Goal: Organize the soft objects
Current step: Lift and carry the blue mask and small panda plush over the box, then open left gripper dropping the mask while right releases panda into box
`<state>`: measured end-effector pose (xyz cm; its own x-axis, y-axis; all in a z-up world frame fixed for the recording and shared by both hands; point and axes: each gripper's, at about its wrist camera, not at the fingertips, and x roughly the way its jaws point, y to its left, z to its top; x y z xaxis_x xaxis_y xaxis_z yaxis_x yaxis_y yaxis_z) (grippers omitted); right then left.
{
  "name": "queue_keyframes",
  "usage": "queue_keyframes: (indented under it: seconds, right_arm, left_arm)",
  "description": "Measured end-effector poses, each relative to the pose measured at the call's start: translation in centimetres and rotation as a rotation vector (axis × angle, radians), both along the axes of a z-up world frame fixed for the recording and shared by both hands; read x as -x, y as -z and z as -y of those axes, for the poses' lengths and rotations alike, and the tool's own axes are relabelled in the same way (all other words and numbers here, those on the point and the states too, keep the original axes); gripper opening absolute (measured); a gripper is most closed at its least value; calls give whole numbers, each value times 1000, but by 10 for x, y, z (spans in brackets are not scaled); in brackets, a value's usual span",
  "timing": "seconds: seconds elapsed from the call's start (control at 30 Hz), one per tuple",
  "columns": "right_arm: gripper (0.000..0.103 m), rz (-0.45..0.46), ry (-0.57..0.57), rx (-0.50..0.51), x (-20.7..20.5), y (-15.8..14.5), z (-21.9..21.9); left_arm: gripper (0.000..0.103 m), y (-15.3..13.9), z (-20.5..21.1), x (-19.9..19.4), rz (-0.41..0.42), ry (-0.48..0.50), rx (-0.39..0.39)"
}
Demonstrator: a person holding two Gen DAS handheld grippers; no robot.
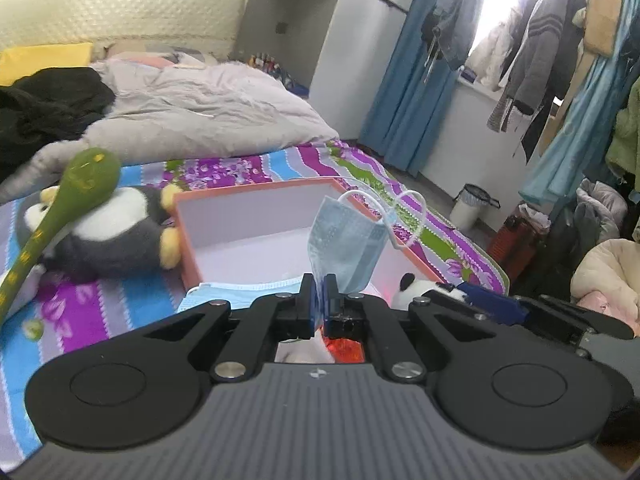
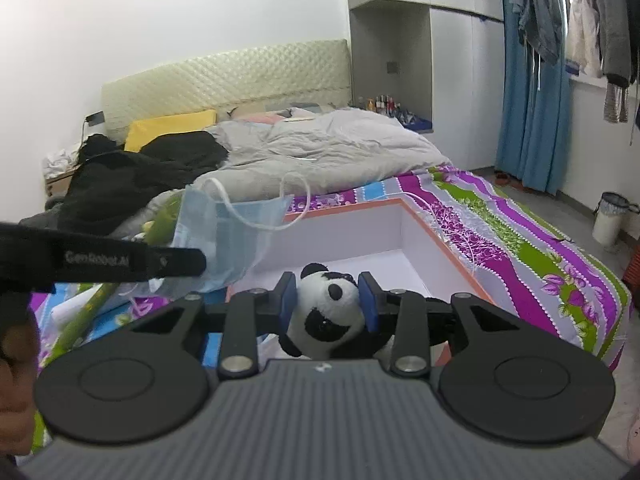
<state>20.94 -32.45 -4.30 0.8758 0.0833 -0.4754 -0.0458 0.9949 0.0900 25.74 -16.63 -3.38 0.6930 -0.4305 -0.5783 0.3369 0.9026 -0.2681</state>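
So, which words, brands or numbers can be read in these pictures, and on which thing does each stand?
"GenRobot.AI": white, slightly blurred, on the side of the left gripper, in the right wrist view.
Yellow marks on the long green toy: too blurred to read.
Small logo on the right gripper body: no readable letters.

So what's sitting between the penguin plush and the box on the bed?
Nothing. In the left wrist view the penguin plush lies right beside the box wall, one yellow foot nearly touching it; only a sliver of striped bedsheet shows there.
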Motion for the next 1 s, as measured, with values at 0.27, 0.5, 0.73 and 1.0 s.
queue_keyframes:
  seconds: [0.27,0.5,0.73,1.0]
  right_arm:
    - [38,-139,25,-25,-73,21,33]
    - [27,-261,42,-41,-115,57,57]
    - [29,-329,62,-42,-129,76,73]
    - [29,-316,62,-71,-117,74,77]
  left_arm:
    - [5,14,40,-91,-123,63,-29]
    - [5,62,62,-142,-265,88,-96]
    - [6,86,71,-162,-309,90,-166]
    - [41,78,74,-158,-293,101,-169]
